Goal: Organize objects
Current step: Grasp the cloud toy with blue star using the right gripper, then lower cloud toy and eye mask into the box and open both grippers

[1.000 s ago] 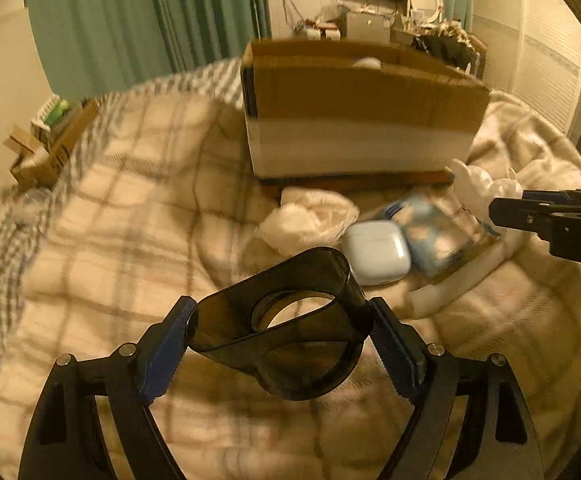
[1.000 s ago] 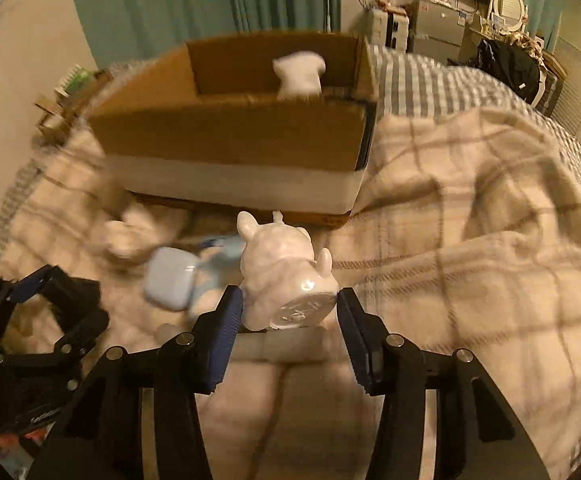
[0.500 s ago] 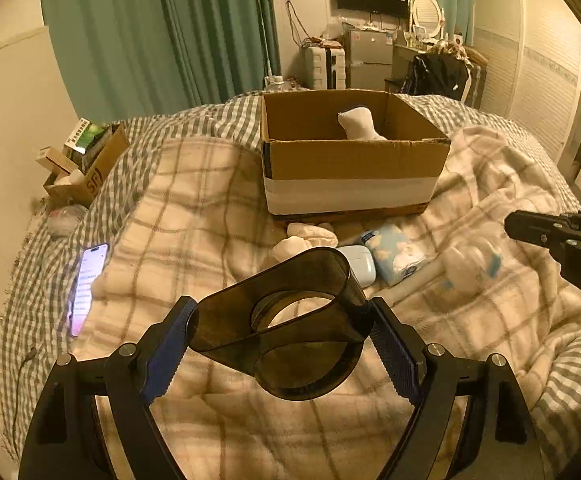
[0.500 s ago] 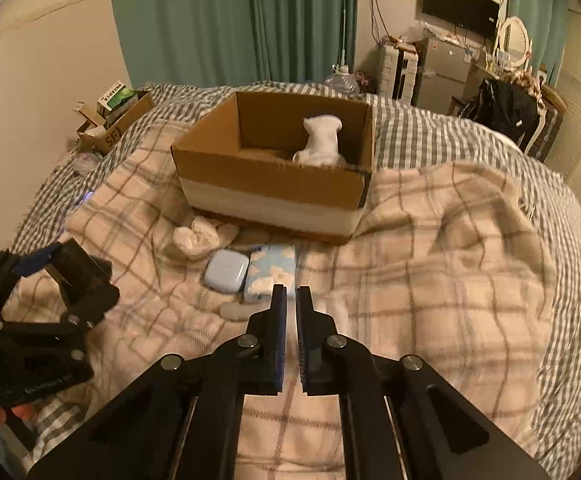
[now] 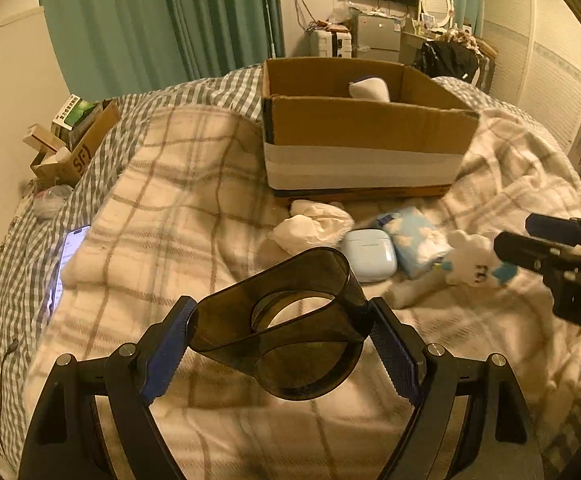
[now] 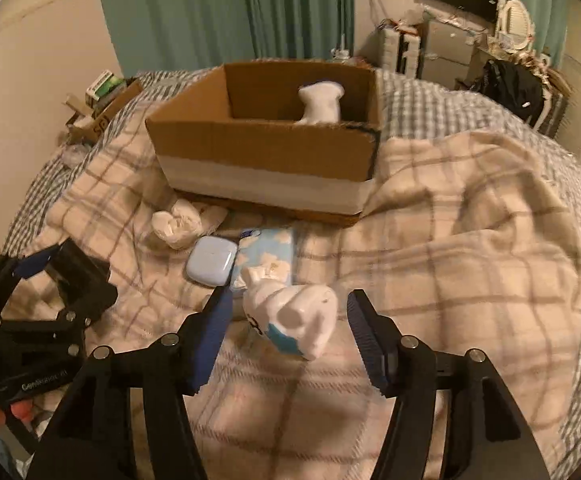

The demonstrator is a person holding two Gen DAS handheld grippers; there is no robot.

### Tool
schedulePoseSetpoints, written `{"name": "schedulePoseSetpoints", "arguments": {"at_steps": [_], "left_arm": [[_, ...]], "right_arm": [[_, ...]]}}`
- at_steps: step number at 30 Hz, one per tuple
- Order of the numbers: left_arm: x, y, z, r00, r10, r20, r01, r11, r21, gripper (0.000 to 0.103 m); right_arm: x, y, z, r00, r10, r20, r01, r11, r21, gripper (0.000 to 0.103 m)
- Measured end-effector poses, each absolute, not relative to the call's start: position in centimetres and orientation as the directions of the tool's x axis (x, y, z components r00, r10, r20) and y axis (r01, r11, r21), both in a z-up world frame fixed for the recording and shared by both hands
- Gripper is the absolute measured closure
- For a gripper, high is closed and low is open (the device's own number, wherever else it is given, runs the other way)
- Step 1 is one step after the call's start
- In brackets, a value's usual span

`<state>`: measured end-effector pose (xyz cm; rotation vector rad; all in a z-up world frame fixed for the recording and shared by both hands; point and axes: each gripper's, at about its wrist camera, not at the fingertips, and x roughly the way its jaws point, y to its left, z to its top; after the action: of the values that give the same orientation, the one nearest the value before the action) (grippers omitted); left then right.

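Two grippers worked over a soft plaid blanket [image 6: 470, 248] spread on a checked bedsheet [image 5: 18, 264]. The left gripper [image 5: 280, 338] was clenched on a smoky, translucent plastic cup [image 5: 286, 320], its blue ribbed pads pressing the cup's squashed oval rim. The right gripper [image 6: 288, 326] stood wide apart, a glossy white animal figurine [image 6: 294, 320] with a blue patch lying tilted between its fingers; whether either pad touched it could not be told. Behind lay a rounded pale earbud case [image 6: 210, 260], just beside a cloud-printed tissue pack [image 6: 268, 252], and a crumpled white cloth [image 6: 178, 222] near an open corrugated cardboard box [image 6: 266, 160] banded with white tape. A second white figurine [image 6: 320, 102] sat inside the box. Only the left wrist view showed a lit phone [image 5: 64, 260] on the sheet's edge.
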<state>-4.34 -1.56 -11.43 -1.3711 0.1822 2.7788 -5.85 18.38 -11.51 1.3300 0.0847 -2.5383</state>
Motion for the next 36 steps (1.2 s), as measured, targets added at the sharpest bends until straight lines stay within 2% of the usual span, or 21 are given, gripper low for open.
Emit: {"name": "schedulePoseSetpoints", "arguments": {"at_steps": [14,17,21,22,27,32,36], "left_arm": [[-5.1,-2.2,-13.5,-0.566,0.009,-0.824,-0.102,-0.993,0.059,0.016],[-4.9,-2.2,-13.4,-0.567,0.006,-0.824,-0.101,-0.993,0.063,0.016],[-4.6,-2.2,-13.3,-0.559,-0.001,-0.829,-0.099,-0.993,0.067,0.016],[-4.6,-2.2,-13.3,-0.558,-0.005,-0.83,-0.097,-0.993,0.071,0.016],[-5.0,-1.9,-12.2,-0.563,-0.005,-0.826,-0.099,-0.992,0.074,0.016],[-8.3,-0.7,-7.3,-0.633,0.024,-0.774,-0.122,-0.99,0.068,0.016],[-11.9,0.6,-2.3,-0.703,0.084,-0.707,-0.155,-0.987,0.037,0.016]], "right_arm": [[-9.8,16.7,-16.5,-0.453,-0.123,-0.883,0.257,-0.966,0.003,0.036],[-10.8,16.9,-17.3,-0.447,-0.126,-0.885,0.256,-0.967,0.008,0.033],[-12.1,17.4,-18.2,-0.424,-0.15,-0.893,0.249,-0.968,0.045,0.035],[-11.9,17.7,-17.8,-0.438,-0.154,-0.886,0.242,-0.969,0.048,0.038],[-10.0,18.7,-14.8,-0.543,-0.164,-0.824,0.222,-0.974,0.048,0.038],[-9.4,19.2,-5.6,-0.719,-0.181,-0.671,0.241,-0.971,0.005,0.038],[-11.4,19.6,-0.3,-0.767,-0.233,-0.598,0.246,-0.967,0.061,0.038]]}}
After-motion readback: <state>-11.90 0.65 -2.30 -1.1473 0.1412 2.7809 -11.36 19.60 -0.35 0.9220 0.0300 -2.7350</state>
